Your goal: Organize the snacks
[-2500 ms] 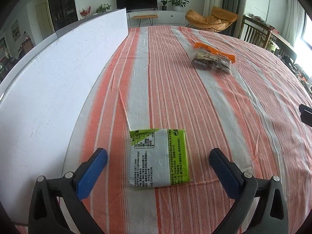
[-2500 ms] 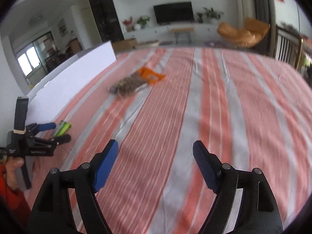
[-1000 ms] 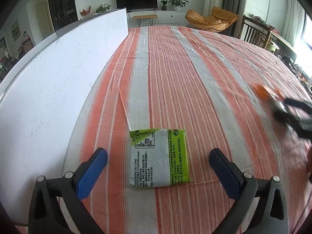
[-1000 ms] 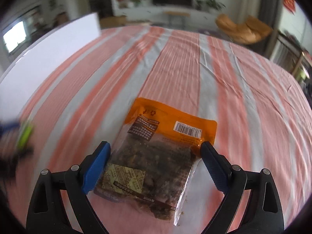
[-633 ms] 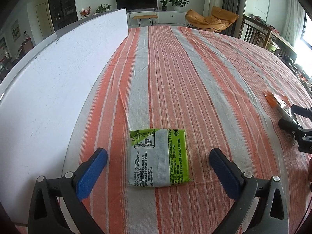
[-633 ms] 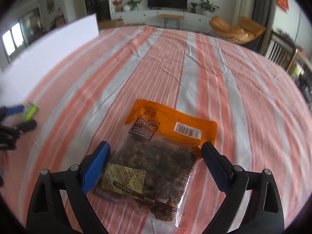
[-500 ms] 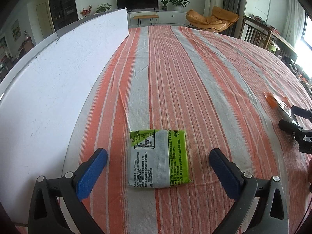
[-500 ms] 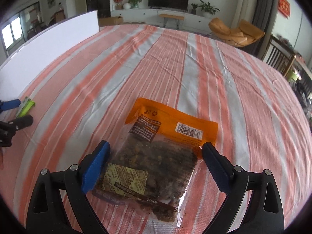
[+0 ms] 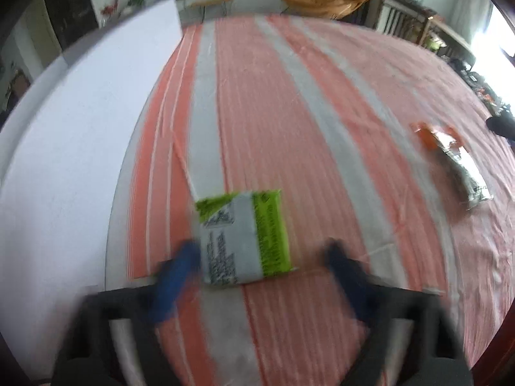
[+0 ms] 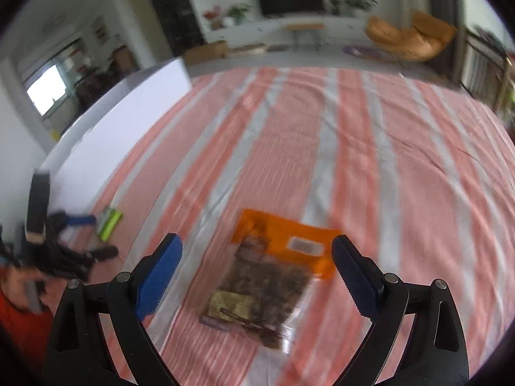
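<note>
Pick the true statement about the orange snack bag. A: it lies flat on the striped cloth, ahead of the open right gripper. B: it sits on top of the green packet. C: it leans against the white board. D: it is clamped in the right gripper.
A: the orange snack bag lies flat on the striped cloth, beyond the open right gripper, whose fingers do not touch it.

Each camera sat just behind its own jaws, looking low and forward across the striped tabletop (image 9: 322, 103) toward the far edge and the television wall. The left one hung close over the near left edge beside the white board (image 9: 80, 122). The right one looked from further right. Both took in the green packet (image 9: 244, 234) and the orange packet (image 10: 273, 276); the right view also caught the left gripper (image 10: 99, 234).
</note>
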Action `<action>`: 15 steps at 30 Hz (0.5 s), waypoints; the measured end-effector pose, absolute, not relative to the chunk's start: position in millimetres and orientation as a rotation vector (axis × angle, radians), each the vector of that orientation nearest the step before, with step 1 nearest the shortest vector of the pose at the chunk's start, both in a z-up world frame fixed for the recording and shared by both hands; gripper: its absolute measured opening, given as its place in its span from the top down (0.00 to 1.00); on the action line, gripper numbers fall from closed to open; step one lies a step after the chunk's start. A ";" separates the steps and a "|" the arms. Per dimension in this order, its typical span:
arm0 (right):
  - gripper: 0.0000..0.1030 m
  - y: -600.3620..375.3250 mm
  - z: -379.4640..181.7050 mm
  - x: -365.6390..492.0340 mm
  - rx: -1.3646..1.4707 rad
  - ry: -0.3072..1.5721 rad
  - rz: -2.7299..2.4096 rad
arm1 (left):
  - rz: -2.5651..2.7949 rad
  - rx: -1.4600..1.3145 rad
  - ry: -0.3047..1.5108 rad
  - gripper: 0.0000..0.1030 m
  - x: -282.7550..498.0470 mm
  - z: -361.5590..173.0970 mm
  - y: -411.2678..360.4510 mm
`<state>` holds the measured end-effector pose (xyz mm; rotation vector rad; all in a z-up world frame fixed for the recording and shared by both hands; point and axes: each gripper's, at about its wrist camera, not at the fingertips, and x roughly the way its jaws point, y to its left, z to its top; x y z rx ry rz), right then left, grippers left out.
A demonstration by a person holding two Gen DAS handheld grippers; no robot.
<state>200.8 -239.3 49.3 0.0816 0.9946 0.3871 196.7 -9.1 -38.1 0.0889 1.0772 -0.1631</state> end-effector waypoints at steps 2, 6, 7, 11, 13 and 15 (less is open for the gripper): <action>0.07 -251.2 38.1 211.6 0.159 1.129 0.337 | -0.170 0.075 1.072 0.52 195.8 -35.8 -9.9; 0.07 -261.6 2.7 214.1 0.358 1.330 0.306 | -0.179 0.040 1.035 0.53 183.5 -33.8 -6.4; 0.07 -256.8 1.6 213.5 0.336 1.329 0.281 | -0.181 0.034 1.030 0.53 181.6 -33.7 -5.9; 0.04 -222.7 -6.7 216.8 0.209 1.352 0.222 | -0.191 -0.017 1.014 0.52 172.1 -31.3 -0.1; 0.05 -195.9 -12.1 216.8 0.007 1.353 0.193 | -0.197 -0.054 0.997 0.52 168.6 -27.2 6.2; 0.08 -185.5 -14.6 212.3 -0.109 1.317 0.173 | -0.216 -0.093 0.978 0.52 165.6 -19.6 10.0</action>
